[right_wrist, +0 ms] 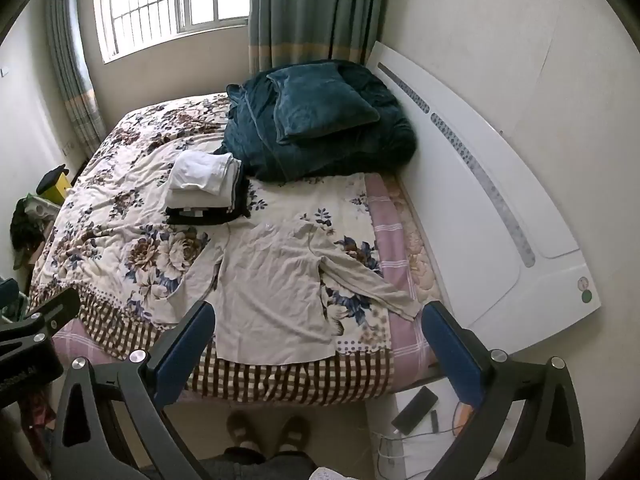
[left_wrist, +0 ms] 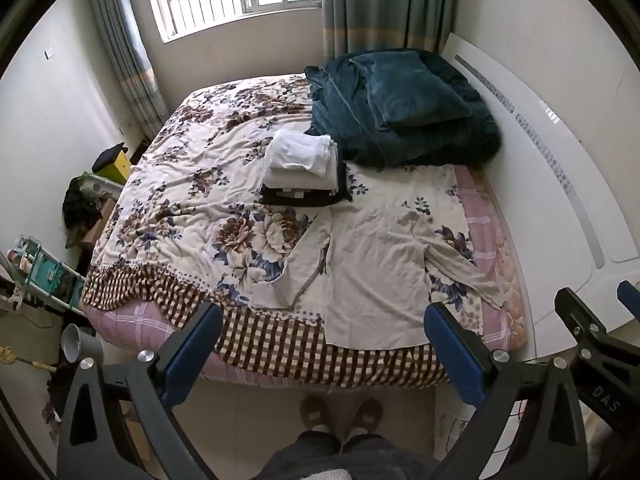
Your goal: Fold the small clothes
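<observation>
A beige long-sleeved top (left_wrist: 372, 264) lies spread flat on the near part of the floral bedspread (left_wrist: 192, 184), sleeves out to both sides; it also shows in the right wrist view (right_wrist: 272, 292). A stack of folded clothes (left_wrist: 300, 160), white on top and black below, sits behind it, also in the right wrist view (right_wrist: 204, 184). My left gripper (left_wrist: 324, 320) is open and empty, above the bed's near edge in front of the top. My right gripper (right_wrist: 320, 320) is open and empty, also over the near edge by the top's hem.
A dark teal duvet and pillow (left_wrist: 400, 108) are piled at the head of the bed by the white headboard (left_wrist: 560, 184). A white nightstand with a phone (right_wrist: 414, 404) stands at the right. Clutter and a shelf (left_wrist: 48, 276) stand left of the bed. My slippered feet (left_wrist: 340, 412) are on the floor.
</observation>
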Action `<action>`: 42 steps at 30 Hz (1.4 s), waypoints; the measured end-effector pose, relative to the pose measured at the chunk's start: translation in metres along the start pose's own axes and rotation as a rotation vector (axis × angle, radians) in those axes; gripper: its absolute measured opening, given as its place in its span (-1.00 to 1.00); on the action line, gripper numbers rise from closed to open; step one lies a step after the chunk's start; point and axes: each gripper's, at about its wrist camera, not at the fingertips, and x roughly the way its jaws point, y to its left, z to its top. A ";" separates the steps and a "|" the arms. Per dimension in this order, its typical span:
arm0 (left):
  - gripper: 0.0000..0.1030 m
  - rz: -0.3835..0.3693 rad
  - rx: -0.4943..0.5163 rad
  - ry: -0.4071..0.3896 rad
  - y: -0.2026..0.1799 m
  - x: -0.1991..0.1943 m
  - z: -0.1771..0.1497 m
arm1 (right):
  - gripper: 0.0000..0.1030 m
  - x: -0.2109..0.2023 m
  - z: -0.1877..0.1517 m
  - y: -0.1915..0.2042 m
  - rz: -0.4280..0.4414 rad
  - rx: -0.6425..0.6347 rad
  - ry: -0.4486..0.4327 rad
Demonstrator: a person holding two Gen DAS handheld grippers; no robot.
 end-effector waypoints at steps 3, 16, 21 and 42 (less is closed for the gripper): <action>0.99 -0.001 -0.004 -0.005 0.004 -0.001 0.004 | 1.00 -0.002 0.000 0.002 0.001 -0.001 -0.002; 0.99 -0.002 -0.007 -0.020 0.010 -0.007 0.009 | 1.00 -0.011 0.008 -0.014 0.009 0.007 -0.002; 0.99 -0.002 -0.007 -0.022 0.010 -0.008 0.008 | 1.00 -0.013 0.006 -0.011 0.008 0.009 -0.007; 0.99 -0.002 -0.008 -0.030 0.010 -0.010 0.013 | 1.00 -0.016 0.012 -0.015 0.018 0.016 -0.018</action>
